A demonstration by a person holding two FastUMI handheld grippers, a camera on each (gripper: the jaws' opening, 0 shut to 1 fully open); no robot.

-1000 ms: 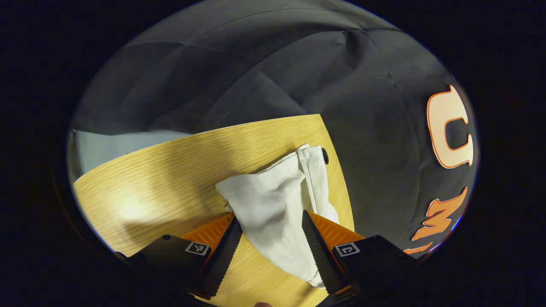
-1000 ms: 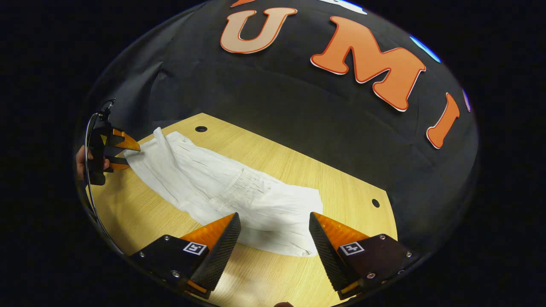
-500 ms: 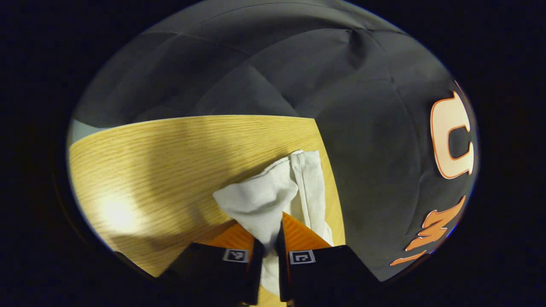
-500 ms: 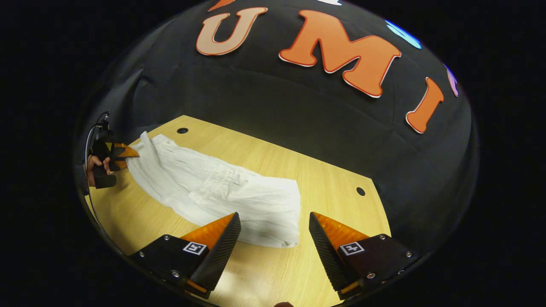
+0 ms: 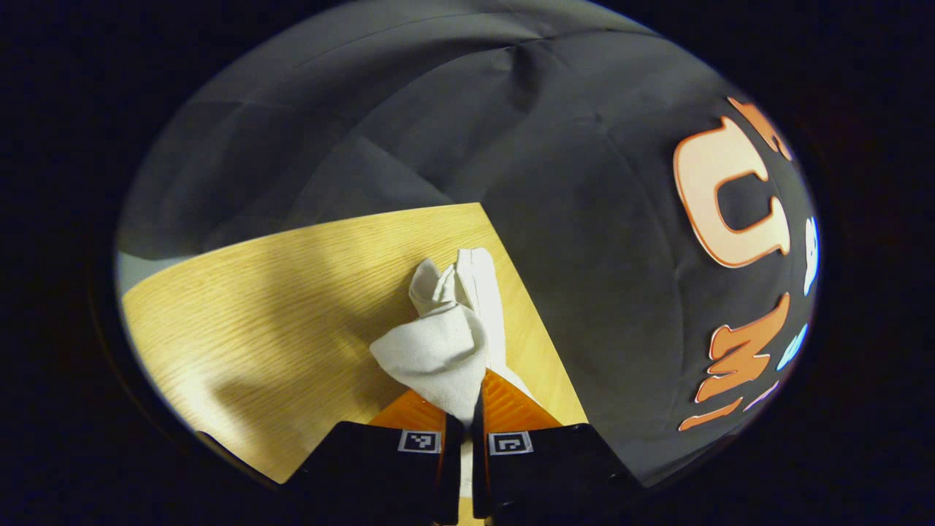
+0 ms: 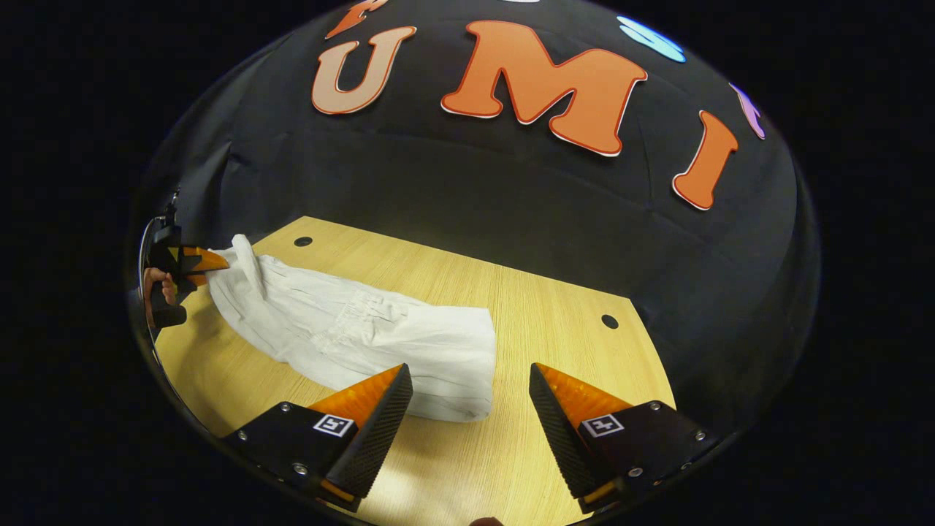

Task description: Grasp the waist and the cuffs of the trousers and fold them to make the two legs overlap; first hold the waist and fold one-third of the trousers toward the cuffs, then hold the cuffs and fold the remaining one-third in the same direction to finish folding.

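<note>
In the left gripper view, the left gripper [image 5: 467, 409] has its 2 fingers pressed together on an end of the white trousers [image 5: 445, 336], the cloth bunched and rising just ahead of the fingertips over the wooden bench [image 5: 277, 307]. It is probably the cuff end, though the fold hides the hem. In the right gripper view, the trousers [image 6: 350, 336] lie stretched along the bench [image 6: 555, 314], their near end just ahead of and between the right gripper's [image 6: 471, 394] fingers, which stand wide apart and hold nothing. Far off to those fingers' left, a hand [image 6: 155, 286] holds the left gripper [image 6: 208, 259] at the trousers' other end.
</note>
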